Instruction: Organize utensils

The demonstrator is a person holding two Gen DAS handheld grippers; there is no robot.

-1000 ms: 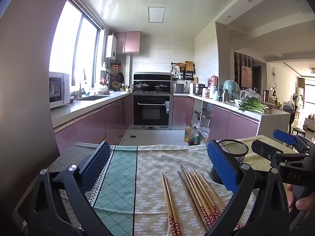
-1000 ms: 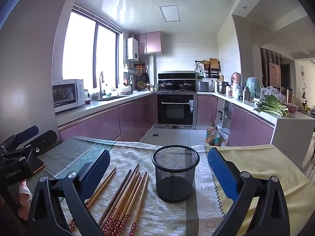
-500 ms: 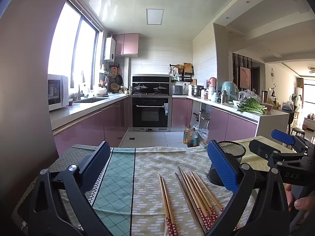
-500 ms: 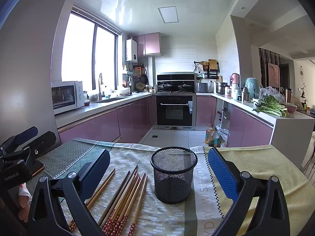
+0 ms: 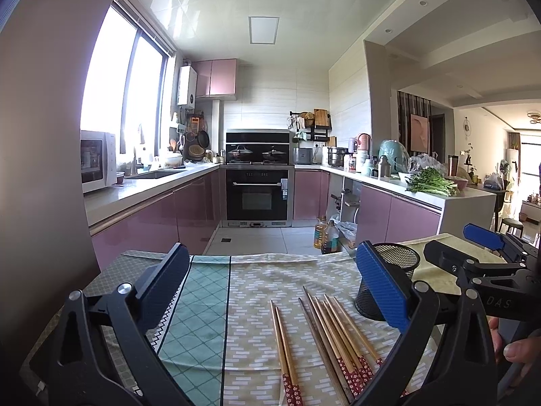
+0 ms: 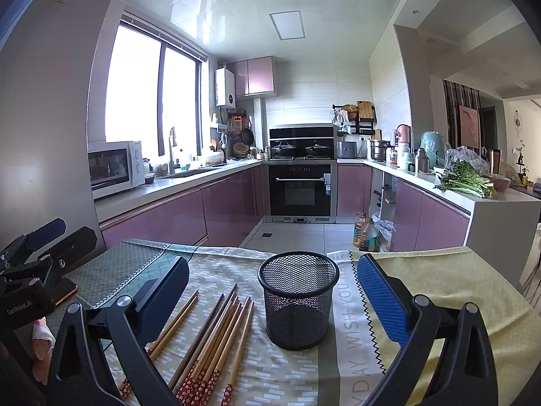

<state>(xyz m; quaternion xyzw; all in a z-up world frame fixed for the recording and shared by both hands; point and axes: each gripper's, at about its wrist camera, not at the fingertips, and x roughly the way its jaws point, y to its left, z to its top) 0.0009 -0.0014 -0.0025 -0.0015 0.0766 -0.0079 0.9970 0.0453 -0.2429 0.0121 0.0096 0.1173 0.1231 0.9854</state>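
Kitchen table under a patterned cloth (image 5: 257, 331); both grippers held above its near edge, looking toward the oven (image 5: 258, 194) at the far wall.

Left gripper (image 5: 270, 291): jaws spread wide, nothing between them. Below the gap, cloth and chopsticks (image 5: 333, 335). In its own view the chopsticks lie flat in a loose fan, tips pointing away, red-patterned ends toward the camera. Two lie as a pair (image 5: 282, 345) a little left of the main bunch.

Right gripper (image 6: 272, 291): jaws also spread wide, empty. The cup (image 6: 298, 299), black wire mesh, stands upright on the cloth, centred in the gap but touching neither finger. It holds nothing visible. In the right view the chopsticks (image 6: 216, 338) lie just left of the cup, near it but apart, partly running under the left finger's silhouette.

From the left view, the cup (image 5: 395, 270) shows half hidden behind the blue pad of that gripper's right finger (image 5: 382, 291). The right gripper (image 5: 483, 247) appears at the frame's right edge, with a thumb (image 5: 515, 350) below it. From the right view, the left gripper (image 6: 37, 243) sits at the far left edge, over the darker green part of the cloth.

Background: microwave (image 6: 113, 167) on the left counter, greens (image 6: 465, 181) on the right counter, oil bottles (image 6: 365, 235) on the floor.
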